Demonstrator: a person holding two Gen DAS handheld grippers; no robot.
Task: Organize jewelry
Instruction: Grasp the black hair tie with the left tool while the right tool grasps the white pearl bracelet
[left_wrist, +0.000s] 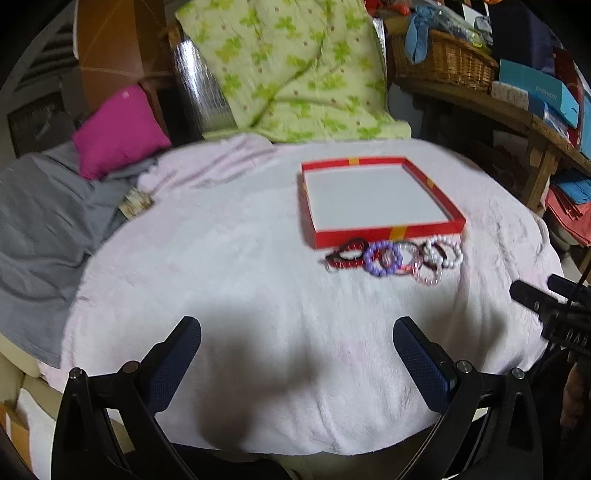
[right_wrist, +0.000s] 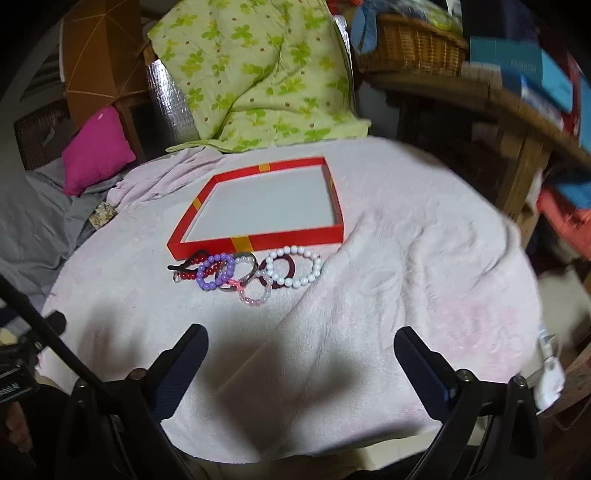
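A shallow red box (left_wrist: 388, 233) (right_wrist: 258, 243) with a bare white floor lies on a pale pink blanket. Several bead bracelets lie in a row against its near wall: a red one (right_wrist: 188, 272), a purple one (left_wrist: 382, 258) (right_wrist: 216, 275), a pink one (right_wrist: 255, 295) and a white one (left_wrist: 443, 253) (right_wrist: 295, 267). My left gripper (left_wrist: 297, 350) is open and empty, well short of the bracelets. My right gripper (right_wrist: 301, 354) is open and empty, also short of them. The right gripper's body (left_wrist: 554, 314) shows at the left wrist view's right edge.
The blanket-covered table (left_wrist: 240, 288) (right_wrist: 424, 258) is round. Behind it lie a green flowered quilt (left_wrist: 295, 66), a magenta cushion (left_wrist: 118, 129) and grey cloth (left_wrist: 44, 221). A wooden shelf with a wicker basket (left_wrist: 447, 61) and blue boxes stands at the right.
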